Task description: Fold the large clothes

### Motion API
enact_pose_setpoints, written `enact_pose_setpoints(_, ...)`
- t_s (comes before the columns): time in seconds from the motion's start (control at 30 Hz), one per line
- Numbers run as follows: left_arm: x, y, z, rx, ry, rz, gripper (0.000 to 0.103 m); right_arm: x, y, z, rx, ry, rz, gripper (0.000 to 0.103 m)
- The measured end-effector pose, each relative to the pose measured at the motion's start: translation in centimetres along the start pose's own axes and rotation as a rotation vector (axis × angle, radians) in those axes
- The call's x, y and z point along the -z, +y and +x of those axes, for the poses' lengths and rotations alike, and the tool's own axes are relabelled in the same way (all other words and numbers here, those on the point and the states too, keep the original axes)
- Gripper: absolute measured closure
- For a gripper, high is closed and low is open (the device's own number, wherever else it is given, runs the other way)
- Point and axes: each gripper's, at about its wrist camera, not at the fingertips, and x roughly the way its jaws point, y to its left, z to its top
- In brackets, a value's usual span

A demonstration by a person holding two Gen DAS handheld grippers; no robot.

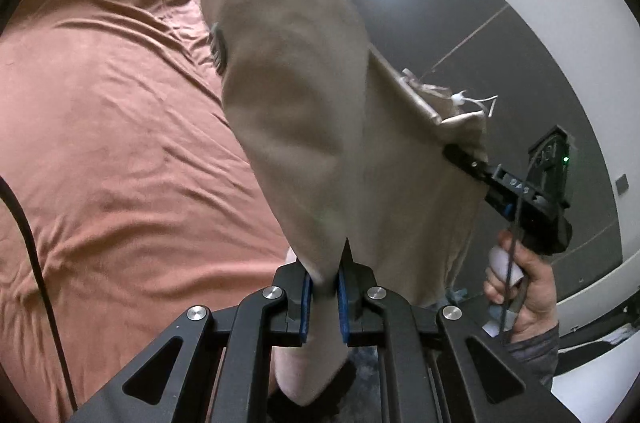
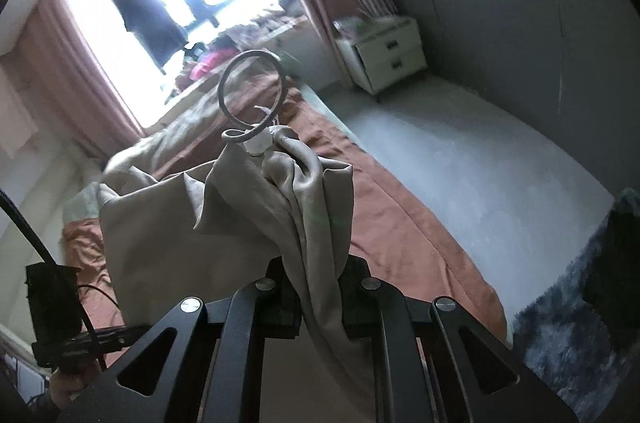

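Observation:
A large beige garment (image 1: 312,111) hangs in the air over the bed, stretched between both grippers. My left gripper (image 1: 323,287) is shut on one edge of it, cloth pinched between the blue pads (image 1: 342,307). My right gripper (image 1: 460,153) shows in the left wrist view at the right, shut on another edge. In the right wrist view the right gripper (image 2: 318,275) is shut on the bunched garment (image 2: 280,199), whose drawstring loop (image 2: 250,91) sticks up. The left gripper (image 2: 120,333) shows at lower left.
A bed with a rust-coloured cover (image 1: 120,143) lies below and left. A grey wardrobe wall (image 1: 460,3) stands at the right. A white nightstand (image 2: 384,51), a bright window (image 2: 160,3) and a dark shaggy rug (image 2: 568,323) show in the right wrist view.

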Motion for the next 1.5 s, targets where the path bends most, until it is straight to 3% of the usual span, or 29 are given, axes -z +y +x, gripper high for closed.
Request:
enact_pose_setpoints(0.27, -3.4, 6.6, 5.4, -0.037, 0.078, -0.066, 0.09, -2.9, 1.9, 7.3, 0.087, 0.088, 0.02, 0.094)
enact_pose_setpoints(0.37, -3.7, 8.9, 7.8, -0.084, 0.115, -0.095, 0.082, -2.9, 2.1, 10.8, 0.109, 0.131, 0.041, 0.088)
enact_pose_setpoints(0.43, -3.4, 10.5, 9.3, -0.109, 0.157, -0.131, 0.07, -2.4, 2.0, 12.8, 0.127, 0.164, 0.082, 0.086)
enact_pose_setpoints(0.57, -2.9, 11.8, 10.1, -0.061, 0.19, -0.147, 0.06, -2.8, 2.4, 14.3, 0.206, 0.17, 0.056, 0.072)
enact_pose_setpoints(0.67, -2.8, 11.4, 9.8, -0.051, 0.178, -0.131, 0.048, -3.4, 2.9, 12.5, 0.25, 0.125, 0.073, 0.038)
enact_pose_setpoints(0.7, -2.7, 11.2, 9.6, -0.04, 0.18, -0.131, 0.046, -3.3, 2.9, 11.9, 0.264, 0.111, 0.079, 0.036)
enact_pose_setpoints(0.87, -2.1, 9.5, 8.2, -0.052, 0.175, -0.098, 0.042, -1.8, 2.6, 5.2, 0.355, 0.047, 0.149, 0.036)
enact_pose_setpoints(1.0, -1.7, 9.5, 7.7, -0.047, 0.164, -0.105, 0.042, 2.6, 1.6, -1.3, 0.346, 0.01, 0.205, 0.036)
enact_pose_setpoints(1.2, 0.2, 8.6, 8.1, -0.039, 0.196, -0.064, 0.042, 11.1, -2.5, -8.4, 0.273, -0.05, 0.399, 0.036)
enact_pose_setpoints(1.37, 1.9, 7.5, 8.3, -0.036, 0.227, -0.032, 0.042, 15.4, -3.8, -9.5, 0.223, -0.063, 0.509, 0.036)
enact_pose_setpoints(1.5, 3.1, 7.1, 9.1, -0.027, 0.276, -0.024, 0.042, 16.5, -3.7, -7.8, 0.156, -0.046, 0.543, 0.036)
